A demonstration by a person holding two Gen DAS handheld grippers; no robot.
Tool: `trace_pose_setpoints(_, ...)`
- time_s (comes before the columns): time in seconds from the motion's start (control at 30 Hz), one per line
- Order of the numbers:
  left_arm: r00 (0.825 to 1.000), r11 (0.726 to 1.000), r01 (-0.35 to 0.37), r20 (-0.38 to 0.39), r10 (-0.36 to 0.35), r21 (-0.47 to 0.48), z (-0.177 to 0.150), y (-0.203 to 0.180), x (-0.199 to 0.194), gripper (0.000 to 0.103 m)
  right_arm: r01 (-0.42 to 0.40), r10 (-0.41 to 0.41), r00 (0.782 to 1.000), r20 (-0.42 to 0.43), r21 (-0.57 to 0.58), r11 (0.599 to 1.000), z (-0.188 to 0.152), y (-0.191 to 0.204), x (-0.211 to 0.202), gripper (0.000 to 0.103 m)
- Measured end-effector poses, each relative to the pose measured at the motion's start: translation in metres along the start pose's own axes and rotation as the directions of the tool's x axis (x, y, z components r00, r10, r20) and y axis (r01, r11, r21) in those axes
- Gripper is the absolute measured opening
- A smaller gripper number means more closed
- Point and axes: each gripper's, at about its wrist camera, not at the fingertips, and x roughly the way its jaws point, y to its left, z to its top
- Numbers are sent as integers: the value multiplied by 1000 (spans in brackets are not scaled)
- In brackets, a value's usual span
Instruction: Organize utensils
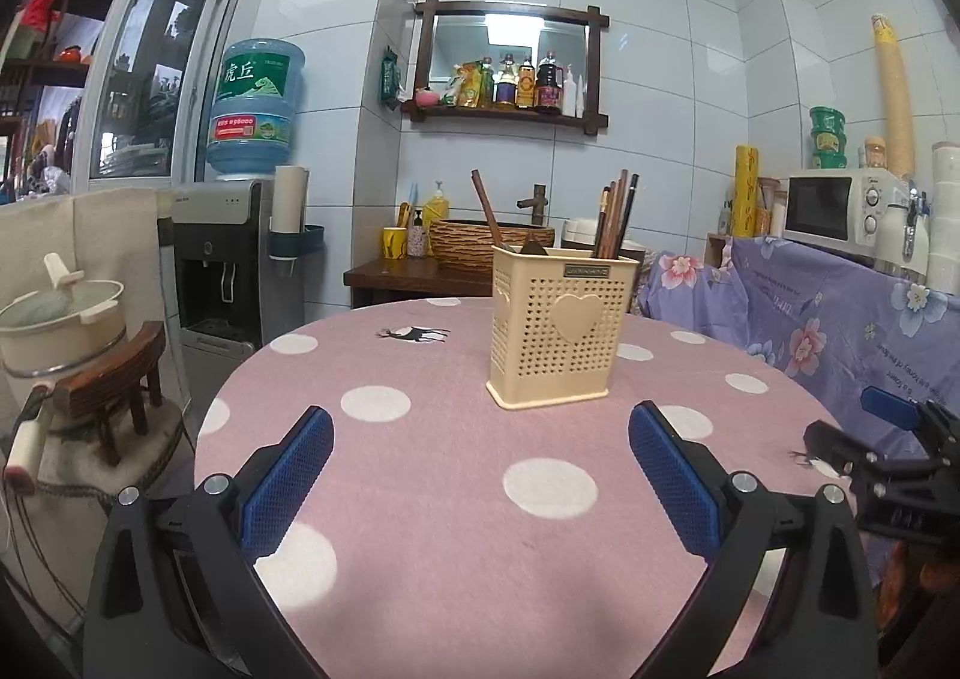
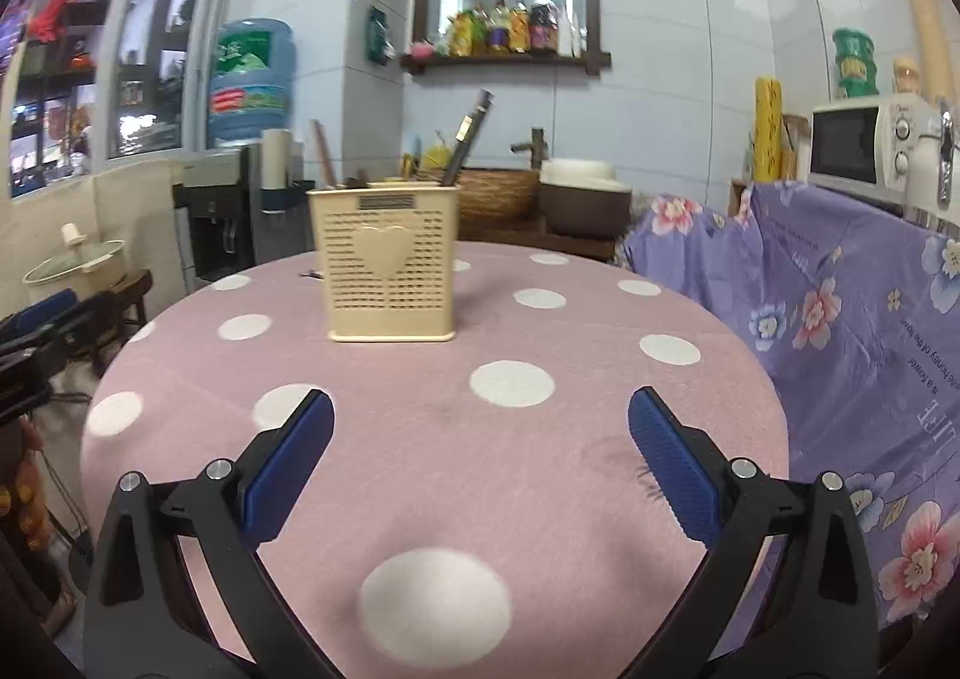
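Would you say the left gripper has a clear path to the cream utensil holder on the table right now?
Probably yes. The left gripper is open with nothing between its fingers, and only bare polka-dot tablecloth lies between it and the utensil holder. The right gripper sits off to the side, out of that path.

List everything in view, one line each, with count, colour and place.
Perforated plastic utensil holder: one, cream, heart on front, standing on the table.
Chopsticks: several, dark brown, upright in the holder.
Round table: one, pink cloth with white dots.
Water dispenser bottle: one, blue, back left.
Microwave oven: one, white, right.
Floral cloth: one, purple, right of the table.
Lidded pot: one, cream, far left.
Left gripper: jaws open, empty, blue pads.
Right gripper: jaws open, empty, blue pads.
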Motion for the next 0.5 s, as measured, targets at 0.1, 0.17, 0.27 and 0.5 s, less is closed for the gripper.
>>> trace_pose_setpoints(0.1,1000,1000,15,8,-15,-7,-6,-4,-17,98,-64,64,998,24,-5,998,-10,15,-27,97)
trace_pose_setpoints(0.17,1000,1000,29,4,-29,-10,-9,-6,-26,98,-86,86,995,45,-11,996,-12,22,-42,97)
trace_pose_setpoints(0.27,999,999,46,-1,-46,-27,-10,-6,-34,98,-97,99,992,79,-21,995,-14,30,-57,97)
trace_pose_setpoints(0.5,1000,1000,13,18,-13,-10,-13,-5,-42,98,-98,97,989,116,3,995,-11,26,-67,97)
